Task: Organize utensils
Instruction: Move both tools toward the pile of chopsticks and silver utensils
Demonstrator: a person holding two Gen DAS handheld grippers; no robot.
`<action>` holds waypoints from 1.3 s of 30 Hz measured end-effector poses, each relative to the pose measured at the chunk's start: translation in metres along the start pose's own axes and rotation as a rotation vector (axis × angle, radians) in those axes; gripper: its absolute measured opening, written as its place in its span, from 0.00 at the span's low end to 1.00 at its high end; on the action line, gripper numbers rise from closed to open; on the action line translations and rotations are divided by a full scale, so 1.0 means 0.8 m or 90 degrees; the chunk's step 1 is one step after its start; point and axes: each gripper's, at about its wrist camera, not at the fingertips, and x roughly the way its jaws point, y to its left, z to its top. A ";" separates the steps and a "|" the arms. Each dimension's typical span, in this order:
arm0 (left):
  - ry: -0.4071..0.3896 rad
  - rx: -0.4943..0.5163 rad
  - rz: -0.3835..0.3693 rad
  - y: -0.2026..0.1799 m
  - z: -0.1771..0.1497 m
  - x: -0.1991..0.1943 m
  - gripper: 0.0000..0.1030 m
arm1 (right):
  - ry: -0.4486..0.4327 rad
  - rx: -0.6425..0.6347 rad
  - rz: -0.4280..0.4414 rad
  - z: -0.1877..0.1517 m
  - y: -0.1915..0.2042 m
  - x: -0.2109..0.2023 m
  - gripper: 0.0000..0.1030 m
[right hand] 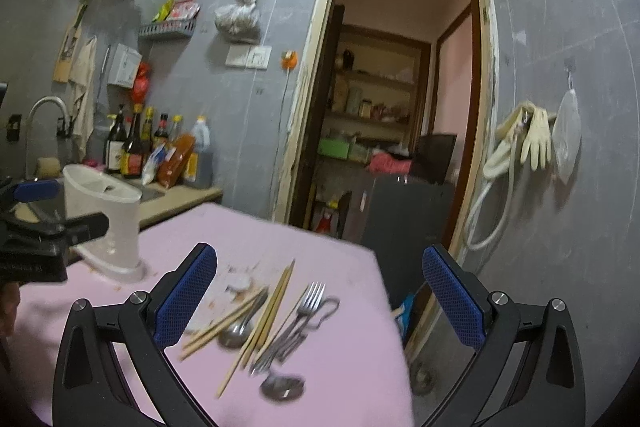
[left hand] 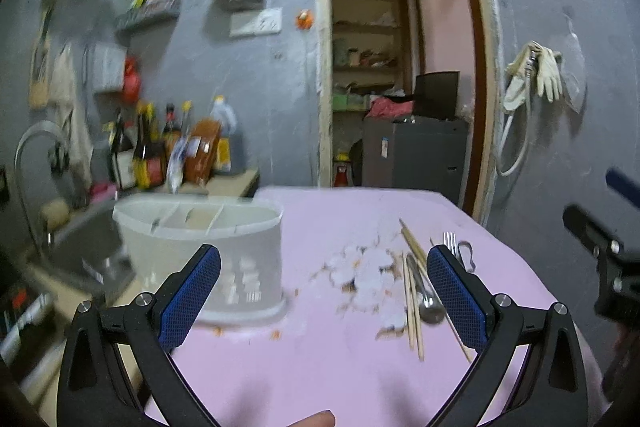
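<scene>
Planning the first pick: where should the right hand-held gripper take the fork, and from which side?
Probably the tine end of the fork, coming from above with the right hand-held gripper. The fork lies flat on the pink table, tines pointing away, and that end sits clear. Its handle runs back into a clutter of other metal pieces beside the chopsticks, so gripping there risks catching neighbours.

A lived-in home kitchen — grey tiled walls, a curved faucet [right hand: 46, 107] over a sink, and a row of sauce and oil bottles [right hand: 132, 143] on the counter beside it. Wall racks [right hand: 168, 27] hold packets; rubber gloves [right hand: 536, 135] hang from a hook. An open doorway [right hand: 396, 87] shows pantry shelves [right hand: 372, 99] — and a pink-covered table [right hand: 248, 235] stands in front.
</scene>
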 end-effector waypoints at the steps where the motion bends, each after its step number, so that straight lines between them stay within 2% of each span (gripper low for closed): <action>1: -0.016 0.015 0.002 -0.006 0.005 0.003 0.98 | -0.011 -0.002 -0.004 0.004 -0.004 0.004 1.00; 6: -0.075 0.019 -0.006 -0.019 0.021 0.020 0.98 | -0.046 -0.001 -0.017 0.014 -0.016 0.026 1.00; 9: -0.073 0.000 -0.027 -0.017 0.025 0.038 0.98 | -0.046 0.010 -0.013 0.016 -0.023 0.043 1.00; 14: -0.001 -0.009 -0.076 -0.019 0.022 0.086 0.98 | -0.003 0.034 0.026 0.010 -0.036 0.082 0.99; 17: 0.058 -0.010 -0.108 -0.027 0.013 0.109 0.98 | 0.044 0.045 0.040 0.001 -0.043 0.105 0.89; 19: 0.106 -0.010 -0.134 -0.030 0.009 0.131 0.97 | 0.086 0.052 0.044 -0.005 -0.047 0.122 0.77; 21: 0.143 -0.008 -0.150 -0.034 0.006 0.148 0.95 | 0.130 0.059 0.049 -0.014 -0.053 0.139 0.73; 27: 0.250 -0.011 -0.203 -0.045 -0.008 0.196 0.75 | 0.246 0.068 0.068 -0.042 -0.061 0.178 0.59; 29: 0.290 -0.006 -0.222 -0.047 -0.013 0.212 0.60 | 0.289 0.070 0.078 -0.053 -0.061 0.192 0.54; 33: 0.363 -0.001 -0.254 -0.053 -0.026 0.240 0.45 | 0.357 0.082 0.106 -0.072 -0.062 0.212 0.48; 35: 0.388 0.002 -0.262 -0.054 -0.030 0.250 0.33 | 0.380 0.086 0.119 -0.077 -0.061 0.219 0.47; 39: 0.435 -0.009 -0.273 -0.049 -0.041 0.270 0.28 | 0.416 0.075 0.131 -0.085 -0.055 0.230 0.46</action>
